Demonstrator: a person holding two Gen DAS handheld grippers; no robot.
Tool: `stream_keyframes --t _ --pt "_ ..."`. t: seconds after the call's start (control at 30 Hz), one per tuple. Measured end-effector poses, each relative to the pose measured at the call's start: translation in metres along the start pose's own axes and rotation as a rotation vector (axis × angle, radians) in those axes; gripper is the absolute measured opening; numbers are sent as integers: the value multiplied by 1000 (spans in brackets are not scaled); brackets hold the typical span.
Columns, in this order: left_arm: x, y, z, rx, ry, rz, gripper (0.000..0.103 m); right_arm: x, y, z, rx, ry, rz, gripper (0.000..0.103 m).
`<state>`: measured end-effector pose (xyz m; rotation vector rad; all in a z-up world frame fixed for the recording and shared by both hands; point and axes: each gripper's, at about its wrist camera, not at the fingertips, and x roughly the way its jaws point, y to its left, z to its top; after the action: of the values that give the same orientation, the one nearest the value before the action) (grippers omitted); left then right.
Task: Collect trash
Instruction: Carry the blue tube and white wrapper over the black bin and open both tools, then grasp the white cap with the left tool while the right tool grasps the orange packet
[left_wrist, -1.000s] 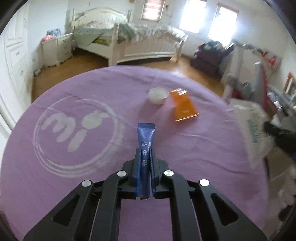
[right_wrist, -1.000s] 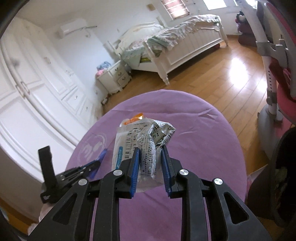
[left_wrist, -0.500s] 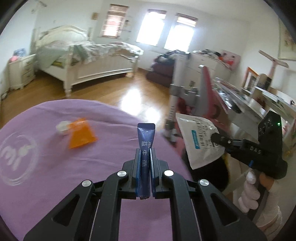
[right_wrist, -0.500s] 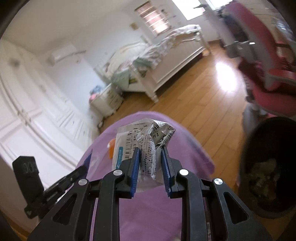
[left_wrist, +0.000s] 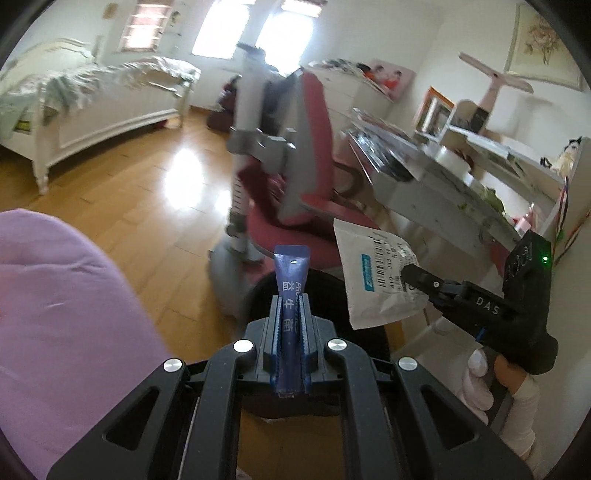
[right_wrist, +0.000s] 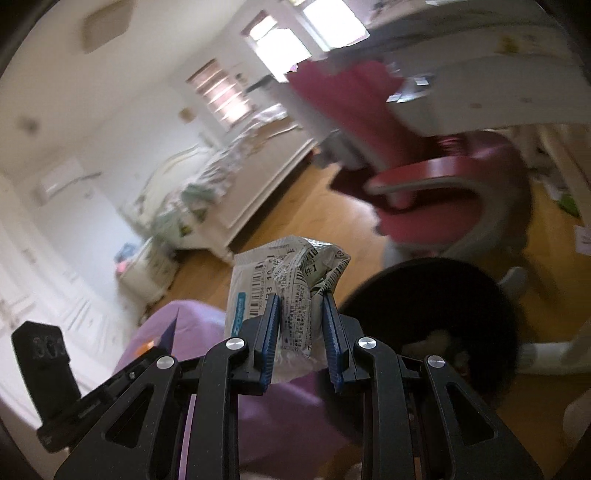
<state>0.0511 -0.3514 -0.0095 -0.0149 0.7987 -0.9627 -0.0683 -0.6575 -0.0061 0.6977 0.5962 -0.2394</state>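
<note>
The left gripper (left_wrist: 291, 314) is clamped on a blue sachet (left_wrist: 290, 291) that sticks out past its fingertips. The right gripper (right_wrist: 300, 325) pinches a crumpled white wrapper (right_wrist: 291, 280). The black bin (right_wrist: 436, 314) gapes just ahead and right of it; the purple tablecloth's (left_wrist: 62, 295) edge falls away left, over bare wooden floor (left_wrist: 147, 192).

A purple-covered table (left_wrist: 62, 302) stands on wood floor (left_wrist: 147, 192) beside a black bin (right_wrist: 436, 306).
</note>
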Motion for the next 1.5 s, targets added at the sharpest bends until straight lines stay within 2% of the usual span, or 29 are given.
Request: stream_keyframes --t 0.13,0.37,0.57,0.8,0.83,0.87,0.9,0.93,0.97,1.1,1.3,1.37,1.5 --pt "33 -12 -4 18 55 -29 9 5 -31 1 54 -2 -30 24" --pt "74 -23 -5 34 129 -44 9 16 -56 -4 103 3 -65 24" --pt "90 -31 -7 46 162 -46 10 19 -70 -9 136 11 -77 24" --pt "101 -35 -6 47 177 -21 14 19 -86 -12 193 14 -82 30" --pt "102 -35 -6 46 181 -15 22 18 -87 -13 201 12 -85 41" --pt "102 -35 -6 43 185 -7 42 16 -89 -14 209 8 -96 57" --pt "101 -34 -7 37 183 0 53 14 -90 -14 217 0 -116 65" --pt "97 -33 -7 27 169 -1 70 12 -90 -15 218 -11 -119 69" --pt "92 -33 -7 22 148 -5 73 11 -89 -15 212 -13 -116 69" --pt "76 -27 -7 4 130 8 74 14 -79 -17 190 2 -108 69" --pt "36 -8 -5 -22 63 46 85 27 -45 -23 122 51 -76 69" --pt "16 4 -5 -35 26 69 88 33 -27 -28 86 73 -61 74" --pt "-28 43 -5 -90 -36 131 89 46 9 -35 10 119 -20 75"
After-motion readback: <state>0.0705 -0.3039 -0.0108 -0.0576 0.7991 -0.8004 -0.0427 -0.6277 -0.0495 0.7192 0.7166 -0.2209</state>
